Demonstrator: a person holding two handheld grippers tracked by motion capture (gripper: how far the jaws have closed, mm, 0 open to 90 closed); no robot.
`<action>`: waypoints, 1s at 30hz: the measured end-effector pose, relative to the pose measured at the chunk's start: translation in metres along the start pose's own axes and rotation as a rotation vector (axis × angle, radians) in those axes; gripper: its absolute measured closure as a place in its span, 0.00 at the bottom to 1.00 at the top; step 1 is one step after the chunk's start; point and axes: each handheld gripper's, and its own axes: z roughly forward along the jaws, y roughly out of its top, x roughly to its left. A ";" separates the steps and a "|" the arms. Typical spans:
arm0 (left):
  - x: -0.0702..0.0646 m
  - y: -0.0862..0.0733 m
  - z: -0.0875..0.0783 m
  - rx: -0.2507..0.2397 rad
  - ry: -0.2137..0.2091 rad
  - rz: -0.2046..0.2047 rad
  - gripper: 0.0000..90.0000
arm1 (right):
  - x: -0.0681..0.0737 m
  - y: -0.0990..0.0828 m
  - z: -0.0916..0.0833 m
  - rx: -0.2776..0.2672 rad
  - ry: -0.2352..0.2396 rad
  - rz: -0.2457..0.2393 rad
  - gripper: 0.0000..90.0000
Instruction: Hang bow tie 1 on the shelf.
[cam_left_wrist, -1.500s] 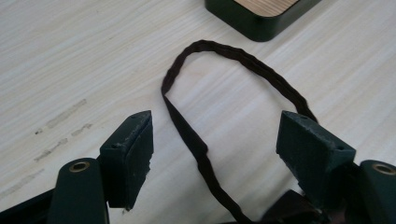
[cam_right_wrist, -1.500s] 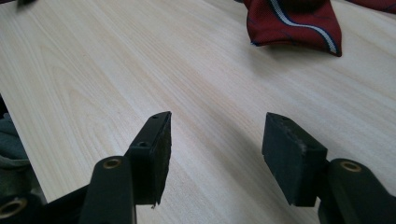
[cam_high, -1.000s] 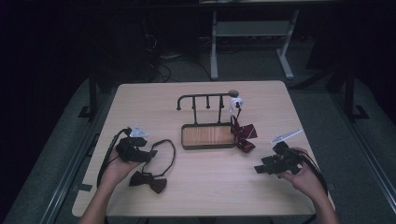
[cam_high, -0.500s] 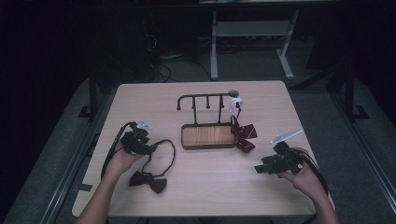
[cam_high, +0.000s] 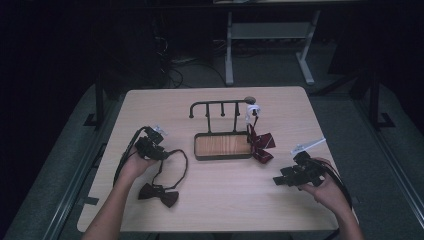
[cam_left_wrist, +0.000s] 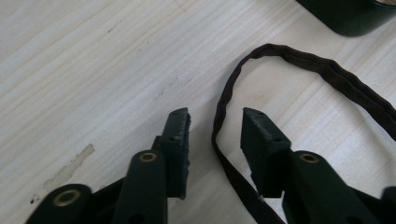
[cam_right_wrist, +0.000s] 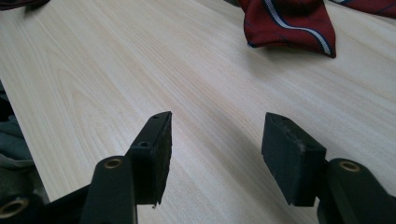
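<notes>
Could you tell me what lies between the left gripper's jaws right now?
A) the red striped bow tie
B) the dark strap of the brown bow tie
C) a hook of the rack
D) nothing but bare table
B: in the left gripper view the dark strap runs between the left gripper's jaws, which have just been closing and do not yet press on it.
</notes>
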 end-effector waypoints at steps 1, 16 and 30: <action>0.000 0.000 0.000 0.000 0.000 0.000 0.72 | 0.000 0.000 0.000 0.000 0.000 0.000 0.48; 0.001 0.003 0.012 0.038 -0.026 0.009 0.87 | 0.001 0.000 -0.002 -0.001 0.001 -0.007 0.48; -0.003 0.002 0.001 0.007 -0.066 0.029 0.99 | 0.000 -0.001 -0.001 -0.006 0.005 -0.002 0.48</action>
